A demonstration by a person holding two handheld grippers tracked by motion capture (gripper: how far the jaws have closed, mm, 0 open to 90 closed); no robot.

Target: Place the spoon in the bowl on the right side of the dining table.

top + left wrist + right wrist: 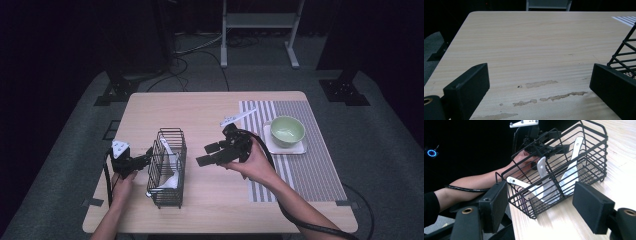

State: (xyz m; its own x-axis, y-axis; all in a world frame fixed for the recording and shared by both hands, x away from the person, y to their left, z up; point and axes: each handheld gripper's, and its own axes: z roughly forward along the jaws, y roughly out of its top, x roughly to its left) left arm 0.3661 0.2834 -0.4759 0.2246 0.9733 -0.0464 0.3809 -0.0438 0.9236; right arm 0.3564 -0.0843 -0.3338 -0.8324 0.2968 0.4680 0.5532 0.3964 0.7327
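While the right gripper (209, 154) hung just beside the wire basket (167, 167) with its jaws spread wide and nothing between them, I took the work to be the moving of white spoons out of or into that basket, and I could not tell which way it ran. From the right gripper view the jaws framed the basket (564, 167), which stood upright on the table (624, 182), and three white spoons (546, 185) leaned inside it, handles up against the wires. On the far side of the basket the left gripper (142, 160) sat low at the wall, held by the person's left hand (122, 181); its jaws stood apart too, one of them close against the basket's corner (624, 55), gripping nothing as far as I could see, so it looked placed to steady the basket rather than to carry. Further right lay a striped mat (300, 165) with a green bowl (287, 131) on a white tray (285, 147), the bowl seemingly bare of spoons. My judgement: if the spoons were to go to the bowl, all of that was left.
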